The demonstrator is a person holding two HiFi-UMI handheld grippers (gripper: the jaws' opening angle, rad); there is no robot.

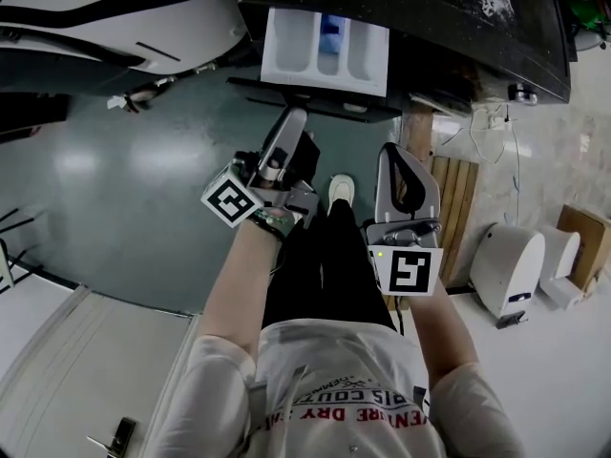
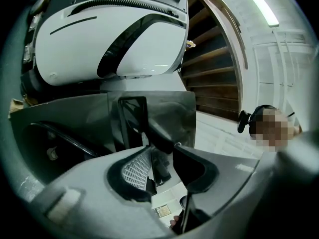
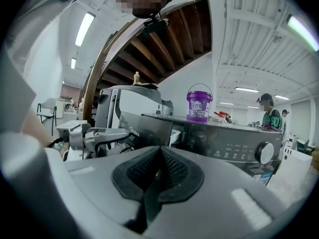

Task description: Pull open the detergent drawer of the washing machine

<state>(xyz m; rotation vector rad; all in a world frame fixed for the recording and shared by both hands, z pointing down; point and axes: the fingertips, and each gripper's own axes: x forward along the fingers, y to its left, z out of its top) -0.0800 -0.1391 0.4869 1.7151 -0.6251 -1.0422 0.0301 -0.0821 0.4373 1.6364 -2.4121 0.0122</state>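
Underfoot: glossy dark green floor (image 1: pixel 115 189), with a pale floor area (image 1: pixel 535 370) to the right. Overhead: brown wooden staircase underside (image 3: pixel 169 44), white ceiling, strip lights (image 3: pixel 85 29). Dark grey front-loading washing machine (image 3: pixel 234 143); its white compartmented detergent drawer (image 1: pixel 325 51) stands pulled out, front panel lettered "Midea" (image 3: pixel 134 132). Purple lidded tub (image 3: pixel 199 102) on top, label unreadable. Left gripper (image 2: pixel 162 149): jaws apart, nothing between them, near the drawer front. Right gripper (image 3: pixel 160 151): jaws together, empty.
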